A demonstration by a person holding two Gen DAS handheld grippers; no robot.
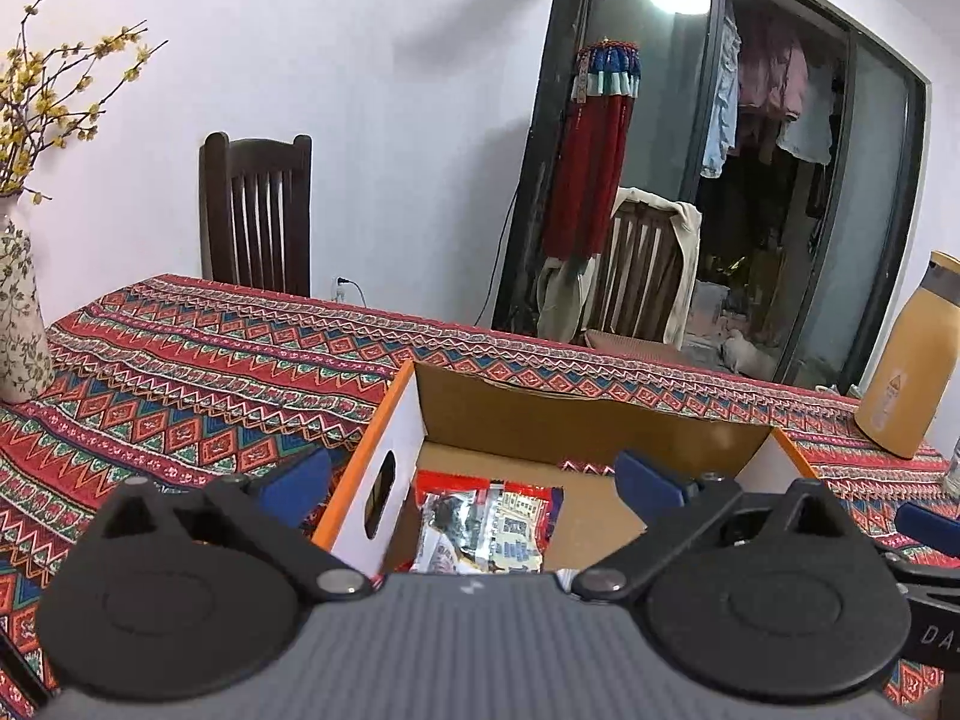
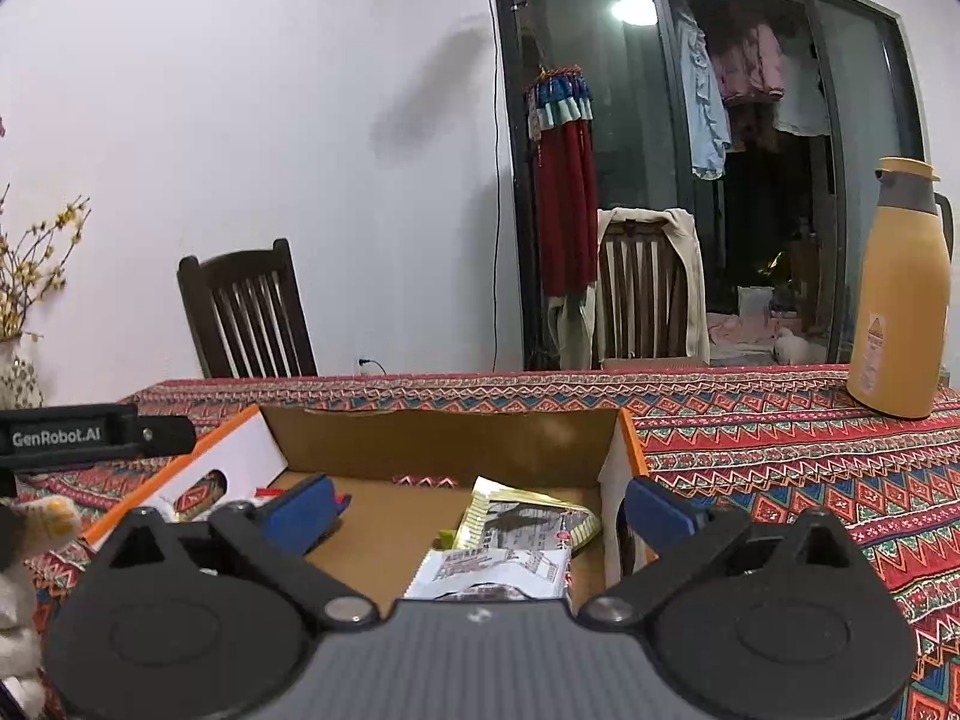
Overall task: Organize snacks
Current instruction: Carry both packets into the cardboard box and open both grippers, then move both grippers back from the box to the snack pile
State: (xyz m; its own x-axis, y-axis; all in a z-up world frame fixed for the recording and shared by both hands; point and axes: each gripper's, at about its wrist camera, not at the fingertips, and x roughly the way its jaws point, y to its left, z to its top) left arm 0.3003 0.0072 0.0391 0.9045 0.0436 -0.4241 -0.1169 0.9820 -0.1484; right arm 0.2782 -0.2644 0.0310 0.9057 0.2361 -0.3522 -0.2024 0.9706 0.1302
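A plain white wall (image 2: 240, 90) backs a table under a patterned red cloth (image 1: 198, 372). A dark wooden chair (image 1: 258, 216) stands against the wall. To the right, dark-framed sliding glass doors (image 2: 750, 150) reflect a ceiling light (image 2: 633, 9); a second chair (image 2: 648, 288) draped with pale cloth stands before them.

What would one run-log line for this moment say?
left hand-held gripper: open, over red snack packet in cardboard box | right hand-held gripper: open, over white packet and gold packet | nothing gripped
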